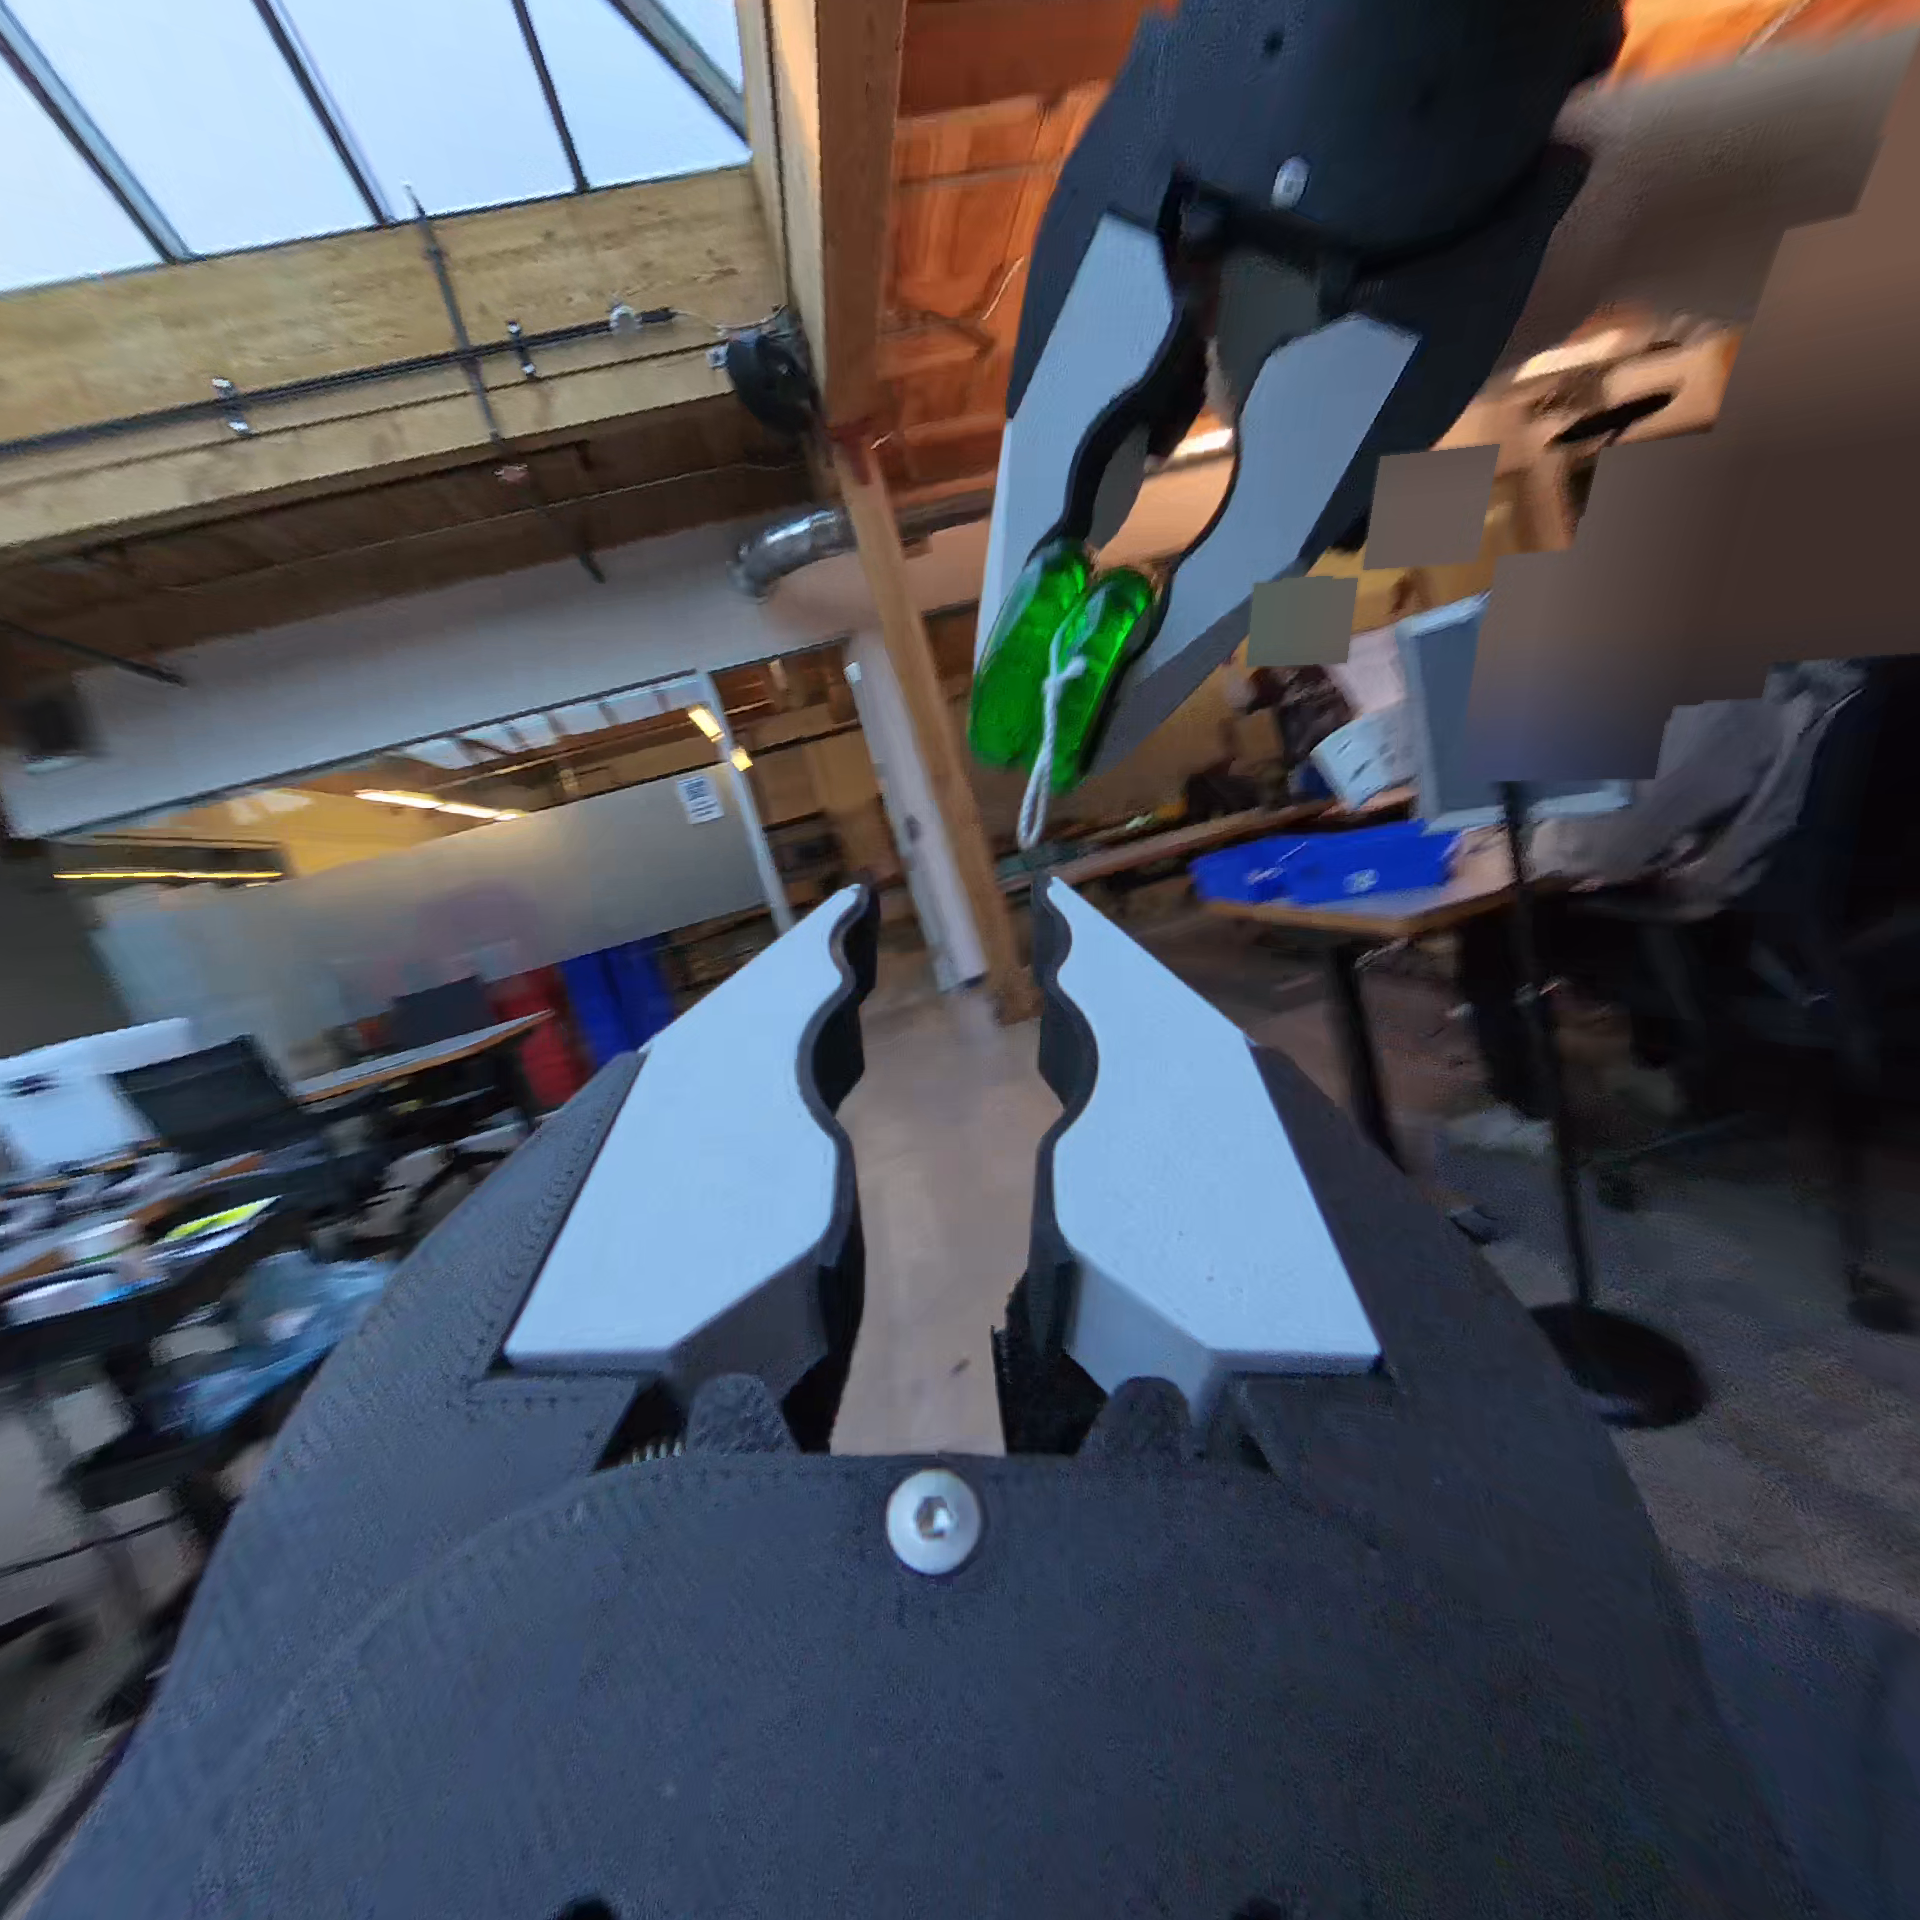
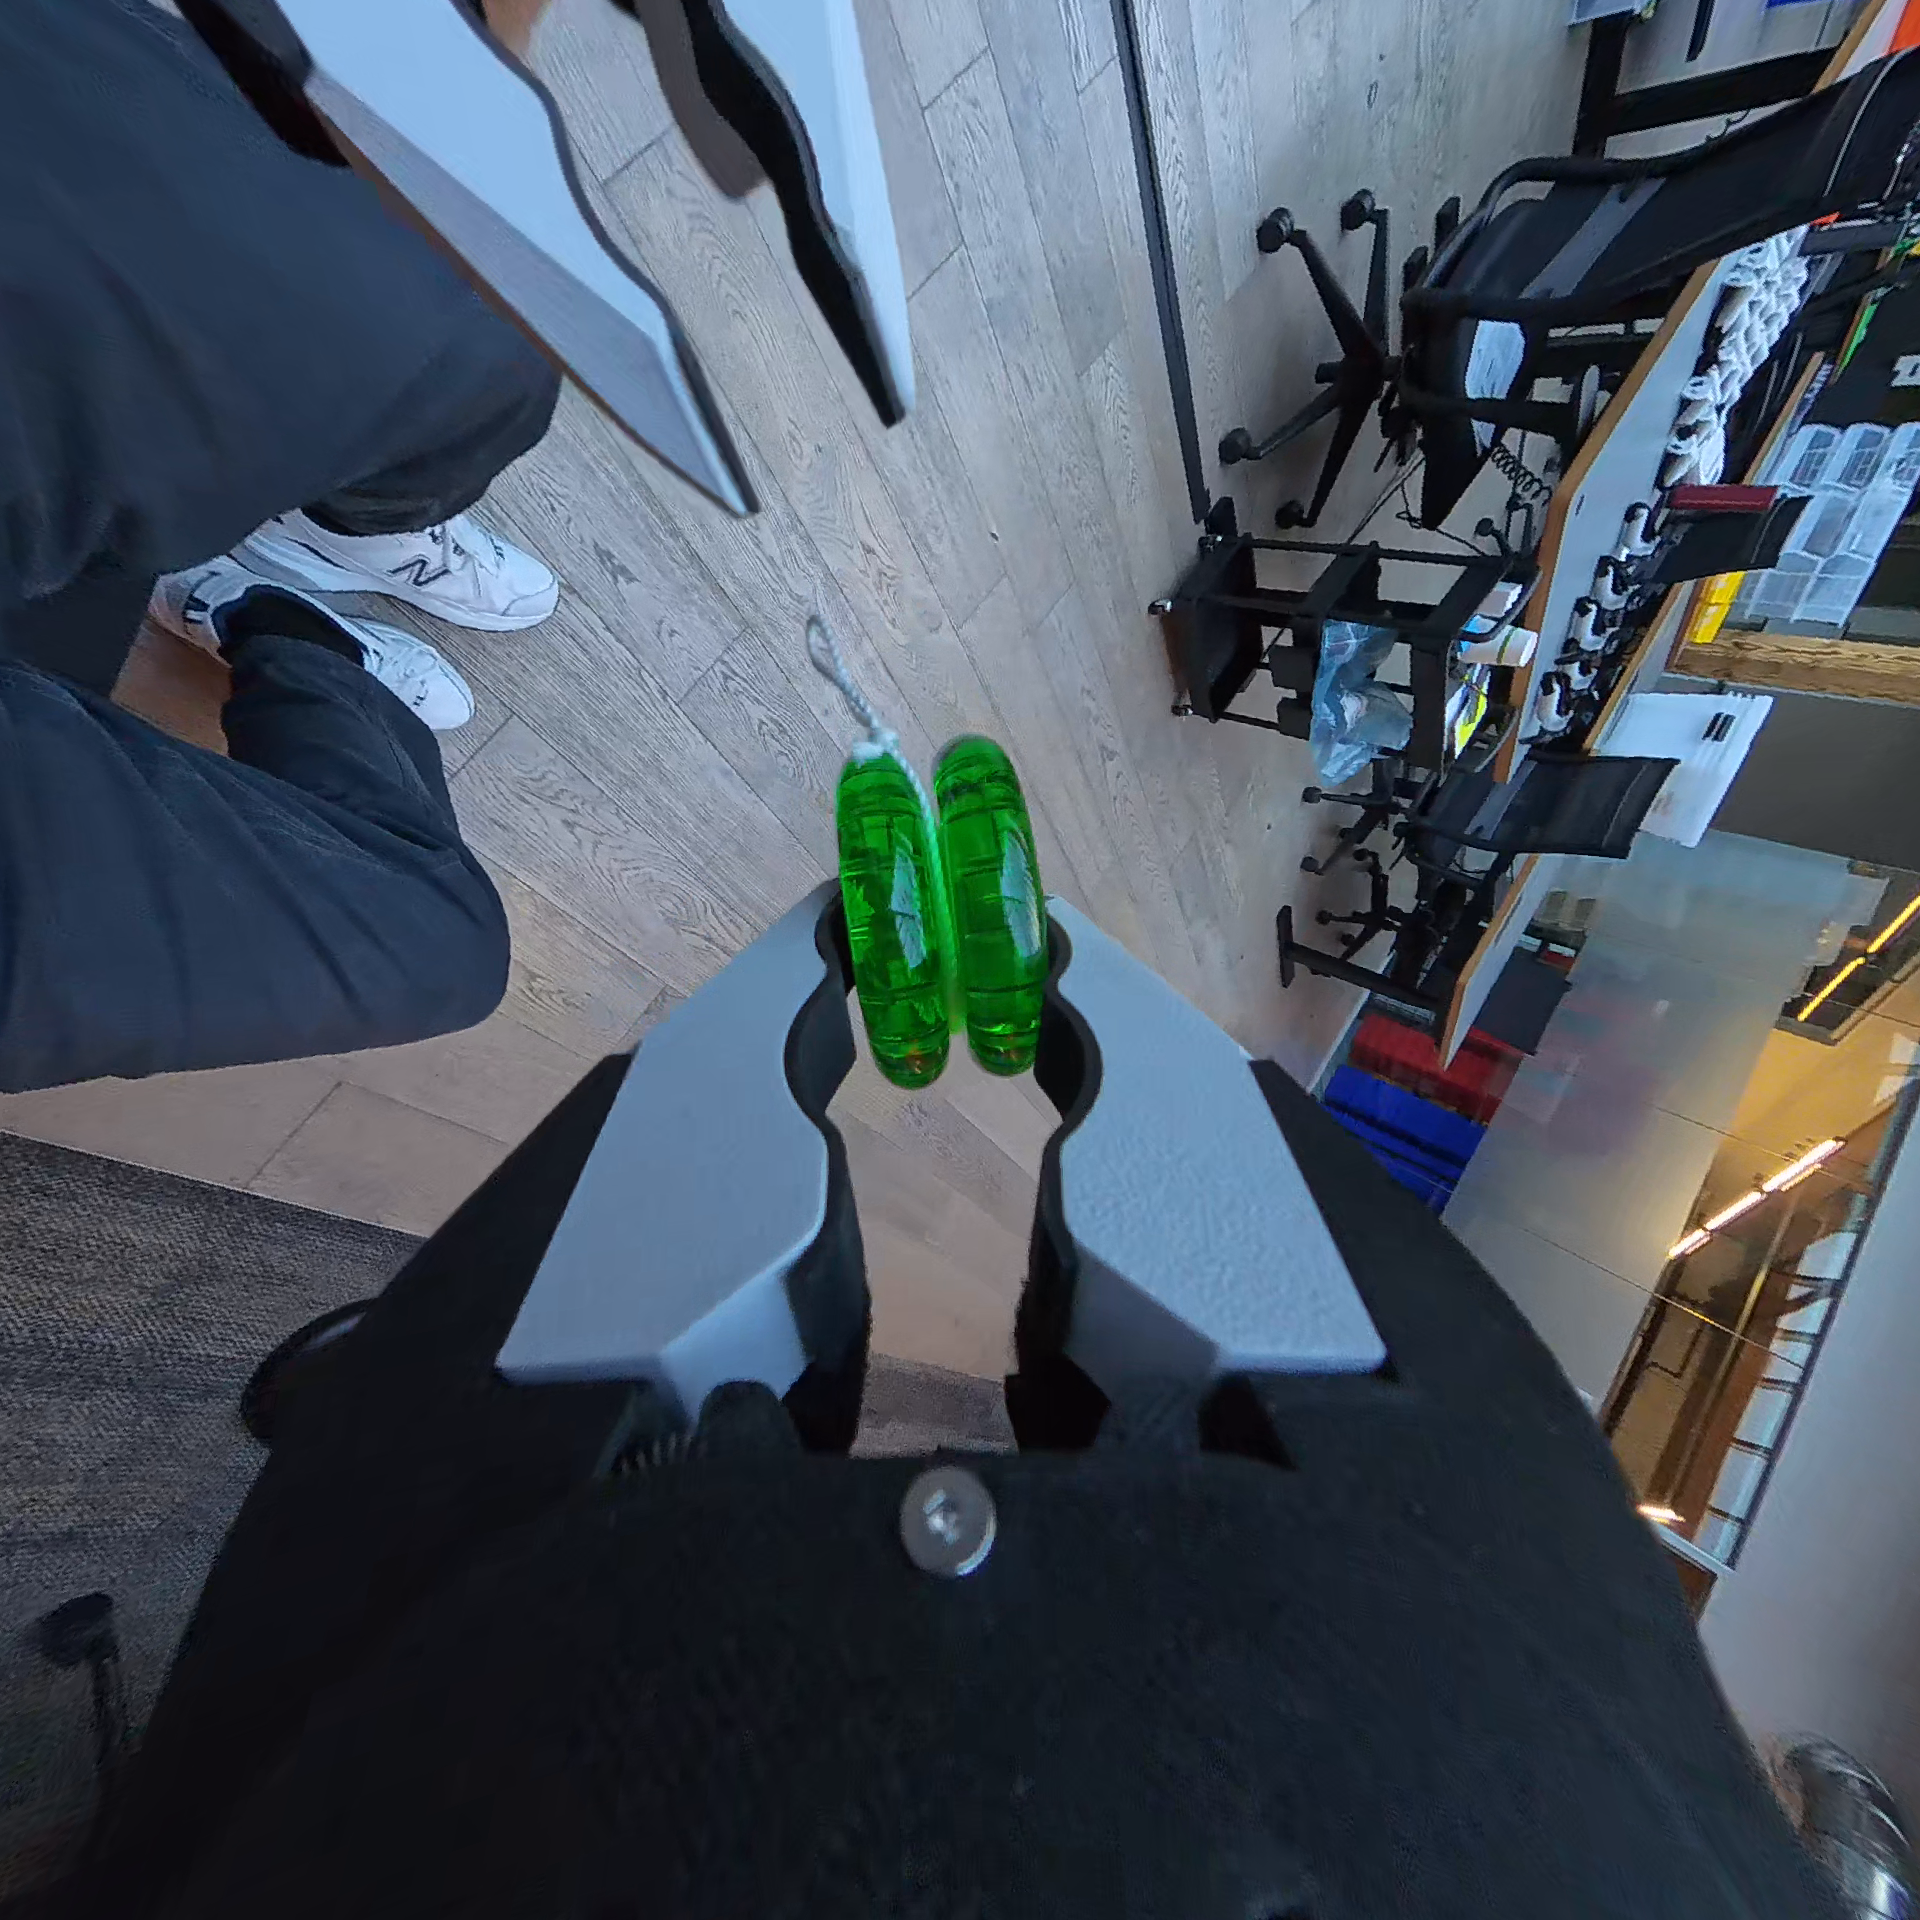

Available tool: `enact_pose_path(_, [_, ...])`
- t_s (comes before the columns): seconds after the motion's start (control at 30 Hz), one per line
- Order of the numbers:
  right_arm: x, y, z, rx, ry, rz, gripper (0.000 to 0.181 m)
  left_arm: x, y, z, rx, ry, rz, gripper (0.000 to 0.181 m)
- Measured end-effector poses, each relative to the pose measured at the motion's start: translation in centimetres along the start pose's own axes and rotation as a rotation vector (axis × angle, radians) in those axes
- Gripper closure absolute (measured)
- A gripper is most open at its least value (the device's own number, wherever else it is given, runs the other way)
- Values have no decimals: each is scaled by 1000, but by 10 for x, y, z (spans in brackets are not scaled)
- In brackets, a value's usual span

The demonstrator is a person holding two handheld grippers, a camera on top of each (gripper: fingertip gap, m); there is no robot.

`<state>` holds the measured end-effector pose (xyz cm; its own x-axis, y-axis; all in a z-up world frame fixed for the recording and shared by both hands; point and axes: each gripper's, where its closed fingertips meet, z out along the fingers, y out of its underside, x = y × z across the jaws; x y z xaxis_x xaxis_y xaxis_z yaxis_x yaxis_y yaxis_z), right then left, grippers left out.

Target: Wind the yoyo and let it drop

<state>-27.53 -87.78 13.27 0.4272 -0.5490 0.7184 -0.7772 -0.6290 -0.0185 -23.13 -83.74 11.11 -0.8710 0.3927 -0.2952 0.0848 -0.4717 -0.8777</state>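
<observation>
Green yoyo (image 2: 940,909) looks fully wound, clamped in the right gripper (image 2: 945,935); left gripper (image 1: 951,899) parted, empty; drop remains.

Your yoyo (image 2: 940,914) is clear bright green with a white string (image 2: 868,717); your grey-fingered black right gripper (image 2: 940,935) sits behind it.

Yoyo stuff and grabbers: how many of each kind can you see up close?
Green yoyo: 1
White string loop at the yoyo: 1
Grabbers: 2, the right gripper clamped on the yoyo, the left gripper open with nothing in it
White sneakers on the floor: 2
Total: 6
</observation>
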Motion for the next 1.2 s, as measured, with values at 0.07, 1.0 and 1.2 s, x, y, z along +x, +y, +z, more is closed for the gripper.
enact_pose_path(0.07, [2,7,4,-25,8,13,152,-25,25,0,-201,-177,195,152])
enact_pose_path(1.0, [-5,11,13,25,33,125,152,18,1,7,16,125,-127,147])
enact_pose_path(1.2, [-14,-8,4,88,56,70,152,34,-13,4,66,191,-181,157])
